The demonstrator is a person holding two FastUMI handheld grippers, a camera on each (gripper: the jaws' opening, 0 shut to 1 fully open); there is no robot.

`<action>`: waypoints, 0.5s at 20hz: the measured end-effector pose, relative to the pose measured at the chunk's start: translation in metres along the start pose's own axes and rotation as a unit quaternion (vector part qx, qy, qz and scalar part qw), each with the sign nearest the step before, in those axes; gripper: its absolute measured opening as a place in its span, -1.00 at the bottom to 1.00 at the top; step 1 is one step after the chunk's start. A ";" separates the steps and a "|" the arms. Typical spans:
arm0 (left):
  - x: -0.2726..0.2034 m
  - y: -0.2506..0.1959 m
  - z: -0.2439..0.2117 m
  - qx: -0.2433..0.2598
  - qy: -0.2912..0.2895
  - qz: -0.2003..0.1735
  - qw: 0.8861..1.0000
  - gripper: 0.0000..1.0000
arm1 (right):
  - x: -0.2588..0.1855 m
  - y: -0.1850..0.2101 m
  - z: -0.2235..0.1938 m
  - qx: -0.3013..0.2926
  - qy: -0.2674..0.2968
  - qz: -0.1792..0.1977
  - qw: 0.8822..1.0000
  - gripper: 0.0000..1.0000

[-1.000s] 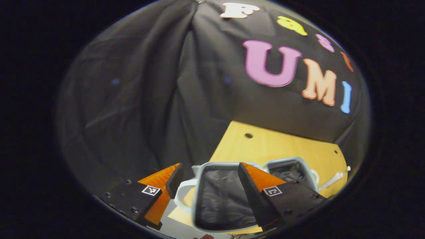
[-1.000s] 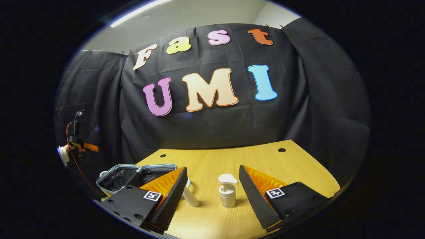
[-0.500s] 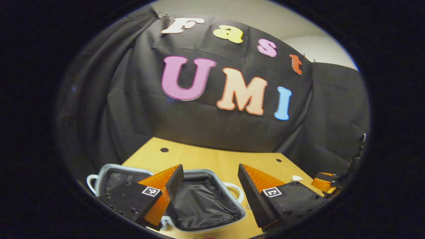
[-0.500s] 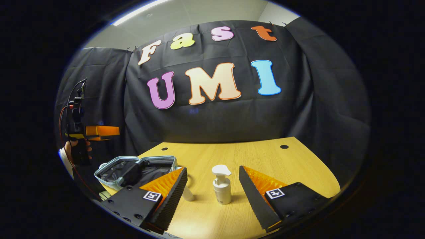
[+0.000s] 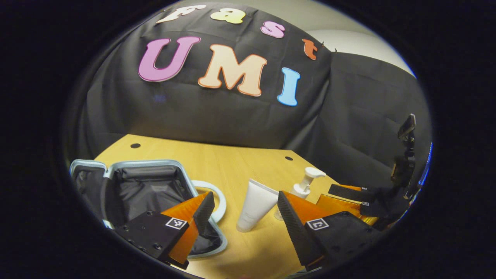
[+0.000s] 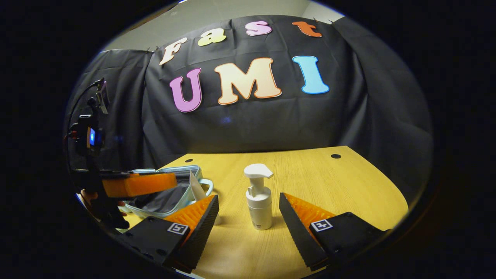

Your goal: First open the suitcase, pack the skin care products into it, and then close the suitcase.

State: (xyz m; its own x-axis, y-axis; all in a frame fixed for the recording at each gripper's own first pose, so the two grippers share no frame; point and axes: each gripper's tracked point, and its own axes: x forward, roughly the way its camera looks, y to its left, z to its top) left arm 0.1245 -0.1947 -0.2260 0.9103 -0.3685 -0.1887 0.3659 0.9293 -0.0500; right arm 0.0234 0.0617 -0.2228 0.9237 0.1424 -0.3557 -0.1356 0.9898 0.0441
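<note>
The suitcase (image 5: 143, 186) lies open on the left of the wooden table (image 5: 217, 159), with a pale blue rim and black lining. A white tube (image 5: 254, 205) stands just right of it, and a white pump bottle (image 5: 306, 182) stands behind the tube. My left gripper (image 5: 244, 198) is open, and the tube stands just beyond the gap between its fingers. My right gripper (image 6: 248, 197) is open, with the pump bottle (image 6: 259, 205) upright just past its fingertips. In the right gripper view, the left gripper (image 6: 135, 184) hovers over the suitcase (image 6: 170, 195), and the tube (image 6: 195, 186) peeks out behind my left finger.
The table (image 6: 317, 174) has bare wood behind and to the right of the pump bottle, with small round holes near its far edge. The right gripper (image 5: 348, 193) sits low at the right in the left gripper view. A hand (image 6: 91, 195) holds the left gripper.
The left gripper has swung from above the suitcase toward the tube and pump bottle. The right gripper has closed in on the pump bottle. Both stayed open.
</note>
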 end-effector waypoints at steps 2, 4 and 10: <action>0.012 -0.008 -0.010 -0.013 0.007 -0.012 1.000 0.92 | 0.001 -0.002 -0.004 -0.011 0.005 -0.002 1.000 0.96; 0.027 -0.011 -0.023 -0.018 0.014 -0.013 1.000 0.92 | 0.002 -0.005 -0.006 -0.018 0.007 -0.004 1.000 0.97; 0.051 -0.016 -0.056 -0.013 0.050 -0.007 0.999 0.90 | 0.004 -0.019 -0.014 -0.021 0.014 -0.014 1.000 0.96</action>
State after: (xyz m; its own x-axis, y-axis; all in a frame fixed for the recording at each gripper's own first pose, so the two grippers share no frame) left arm 0.1541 -0.2266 -0.2892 0.8808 -0.3778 -0.2855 0.3715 0.9252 -0.0782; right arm 0.0248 0.0430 -0.2380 0.9170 0.1140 -0.3821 -0.1254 0.9921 -0.0050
